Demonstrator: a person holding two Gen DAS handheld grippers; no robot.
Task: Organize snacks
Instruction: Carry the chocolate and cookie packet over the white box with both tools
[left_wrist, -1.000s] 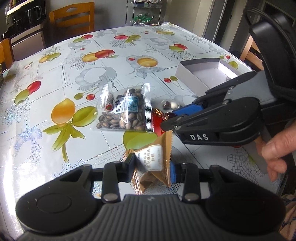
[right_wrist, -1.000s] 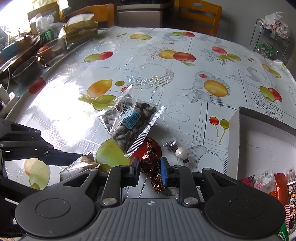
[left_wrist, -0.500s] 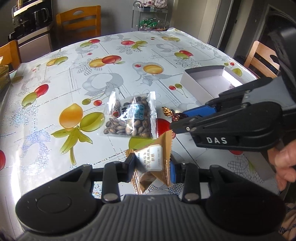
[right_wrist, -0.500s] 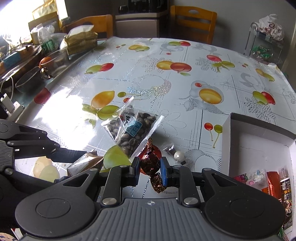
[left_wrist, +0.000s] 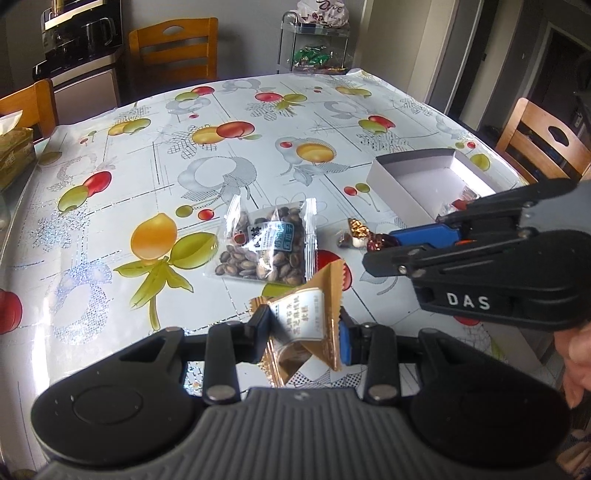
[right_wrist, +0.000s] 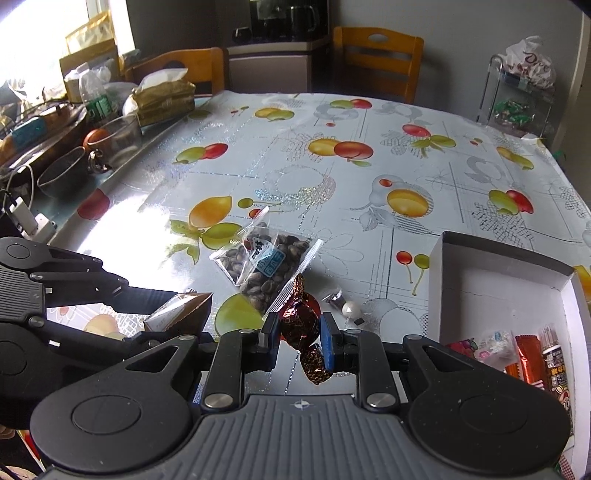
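Over on the fruit-print counter, the white cardboard box sits open-topped. Left gripper clamps a tan triangular snack packet, apex upward. Right gripper pinches a maroon foil-wrapped candy, long axis roughly upright.

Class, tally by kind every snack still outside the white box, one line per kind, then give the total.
Clear seed bag: 1
Gold-brown packet, gripped in the left tool: 1
Dark red foil sweet, gripped in the right tool: 1
Small wrapped sweet lying on the table: 1
Total: 4
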